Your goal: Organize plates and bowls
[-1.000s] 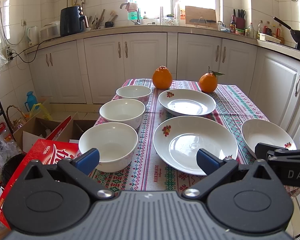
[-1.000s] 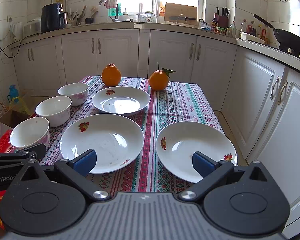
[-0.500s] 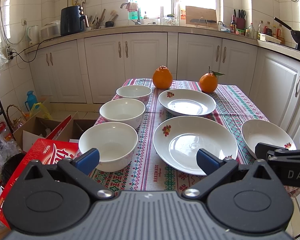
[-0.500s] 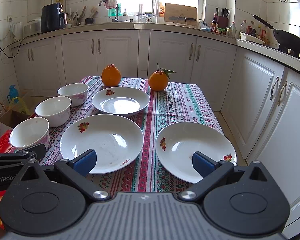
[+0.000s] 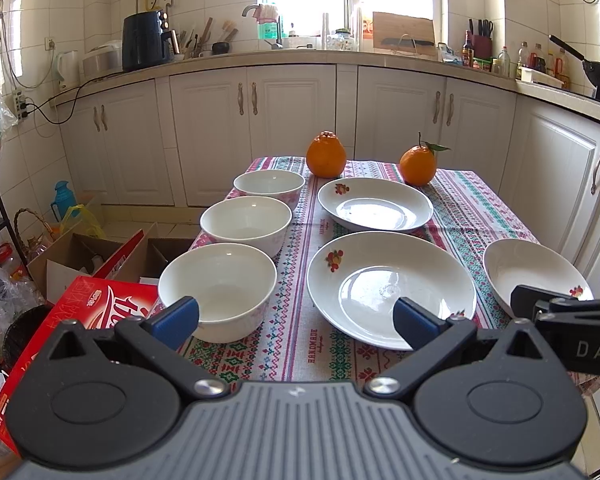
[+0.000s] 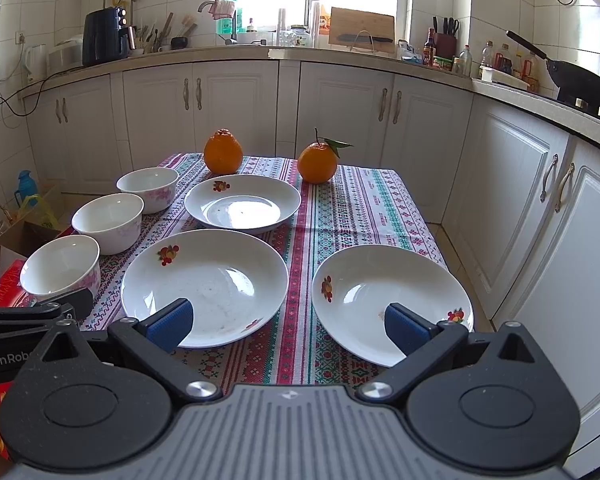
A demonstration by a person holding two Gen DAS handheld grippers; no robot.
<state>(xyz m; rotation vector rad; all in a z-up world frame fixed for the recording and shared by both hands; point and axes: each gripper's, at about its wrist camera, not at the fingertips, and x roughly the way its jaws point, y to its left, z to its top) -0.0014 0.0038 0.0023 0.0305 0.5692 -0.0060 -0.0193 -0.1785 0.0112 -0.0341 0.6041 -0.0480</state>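
Observation:
Three white bowls stand in a row along the table's left side: near bowl, middle bowl, far bowl. Three white plates with fruit prints lie on the patterned cloth: a far plate, a large middle plate and a right plate. My left gripper is open, hovering before the near edge between the near bowl and the middle plate. My right gripper is open, held between the middle plate and the right plate. Neither holds anything.
Two oranges sit at the table's far end. A red carton and open cardboard boxes lie on the floor to the left. White cabinets run behind and along the right, close to the table.

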